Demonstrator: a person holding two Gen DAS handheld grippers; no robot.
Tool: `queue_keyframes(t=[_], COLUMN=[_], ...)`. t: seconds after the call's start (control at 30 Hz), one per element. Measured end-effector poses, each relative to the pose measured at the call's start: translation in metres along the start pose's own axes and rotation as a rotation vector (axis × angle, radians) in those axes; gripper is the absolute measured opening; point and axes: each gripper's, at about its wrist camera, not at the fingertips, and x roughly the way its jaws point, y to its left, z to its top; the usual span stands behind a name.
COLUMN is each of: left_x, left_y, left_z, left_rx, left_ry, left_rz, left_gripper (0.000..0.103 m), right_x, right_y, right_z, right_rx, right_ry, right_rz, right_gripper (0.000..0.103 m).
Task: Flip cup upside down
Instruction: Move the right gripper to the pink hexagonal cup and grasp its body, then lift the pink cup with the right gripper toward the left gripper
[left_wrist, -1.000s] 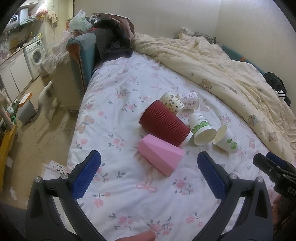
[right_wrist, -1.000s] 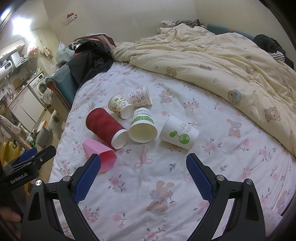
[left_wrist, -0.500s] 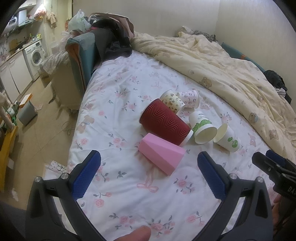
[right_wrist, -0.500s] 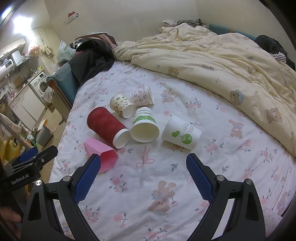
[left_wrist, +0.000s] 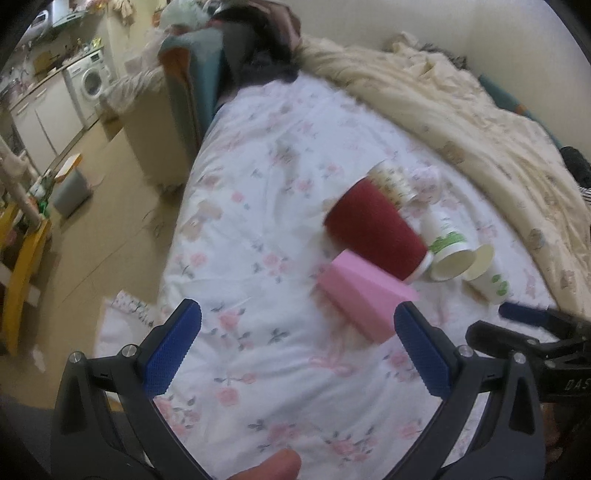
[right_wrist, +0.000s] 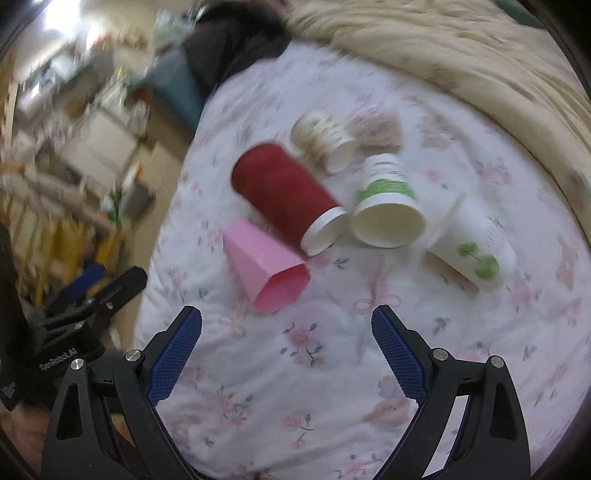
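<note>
Both grippers are released, jaws spread wide and holding nothing. The right gripper (right_wrist: 286, 347) hangs over the flowered sheet (right_wrist: 303, 384), with the pink cup (right_wrist: 264, 267) lying on its side just ahead of its left finger, mouth toward the fingers. Beyond it lie the red cup (right_wrist: 284, 195), a green-banded cup (right_wrist: 386, 206) and other paper cups. Ahead of the left gripper (left_wrist: 297, 349), the pink cup (left_wrist: 364, 291) lies near its right finger.

floral sheet (left_wrist: 258, 229) | cream bear duvet (left_wrist: 461, 122) far side | washer (left_wrist: 90, 79) by floor, left bg
</note>
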Motion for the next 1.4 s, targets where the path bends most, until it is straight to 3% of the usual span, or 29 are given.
queue_keyframes(t=[0.17,0.27,0.3,0.4,0.6,0.77,0.83,0.9,1.2,1.4], left_x=[0.011,0.018,0.019,0.022,0.032,0.031,0.031,0.032,0.022,0.020], left_y=[0.021,0.034,0.036,0.039,0.041,0.037,0.036,0.033,0.027,0.020], left_z=[0.001,0.001,0.001,0.002,0.000,0.000,-0.001,-0.002,0.001,-0.001], left_rx=[-0.042,-0.091,-0.092,-0.080,-0.094,-0.085,-0.079,-0.074,-0.061,-0.053], left_ry=[0.035,0.080,0.083,0.087,0.144,0.160,0.163,0.171,0.128,0.127], left_rz=[0.045,0.026,0.029,0.061,0.047,0.038,0.036,0.025,0.027,0.015], left_gripper=[0.103,0.103,0.103,0.103,0.103,0.103,0.103,0.103,0.103,0.103], right_x=[0.018,0.034,0.039,0.056,0.099,0.132,0.138,0.139,0.097,0.042], right_y=[0.023,0.030,0.030,0.036,0.046,0.053,0.052,0.050,0.036,-0.002], right_z=[0.022,0.030,0.032,0.034,0.044,0.044,0.043,0.041,0.021,-0.016], right_rx=[-0.121,-0.176,-0.185,-0.221,-0.278,-0.343,-0.343,-0.338,-0.301,-0.122], right_ry=[0.049,0.098,0.114,0.181,0.307,0.356,0.357,0.343,0.278,0.198], right_rz=[-0.040,-0.061,-0.069,-0.069,-0.088,-0.209,-0.218,-0.233,-0.209,-0.197], right_gripper=[0.095,0.090,0.085,0.083,0.082,0.083,0.082,0.071,0.069,0.069])
